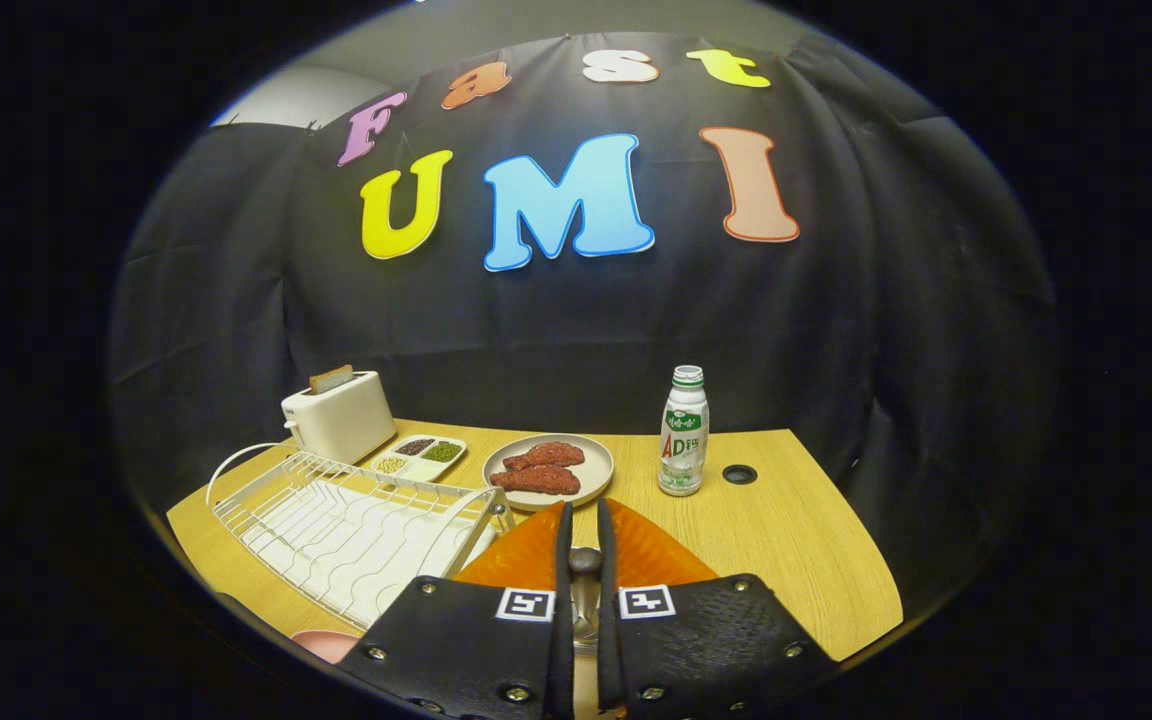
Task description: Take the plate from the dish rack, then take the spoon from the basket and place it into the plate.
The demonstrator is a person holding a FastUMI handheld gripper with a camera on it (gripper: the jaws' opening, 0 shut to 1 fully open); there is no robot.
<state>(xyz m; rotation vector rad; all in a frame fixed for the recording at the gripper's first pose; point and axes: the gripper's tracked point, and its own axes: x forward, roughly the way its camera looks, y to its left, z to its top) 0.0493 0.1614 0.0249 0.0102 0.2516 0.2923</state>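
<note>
My gripper (584,512) is shut on a metal spoon (584,570), whose shiny part shows in the narrow slit between the two fingers. Right under and just ahead of the fingers lies an orange plate (521,555) on the wooden table (796,540); the fingers hide its near part. To the left of the plate stands the white wire dish rack (336,525) with no dishes in it. A pink rim (328,644), partly hidden, shows beside the left finger's base; I cannot tell what it belongs to.
Beyond the fingers sits a beige plate (598,468) with reddish meat pieces. A white bottle (683,432) stands to its right, by a cable hole (739,474). Behind the rack are a white toaster (339,413) and a divided tray (420,456) of beans.
</note>
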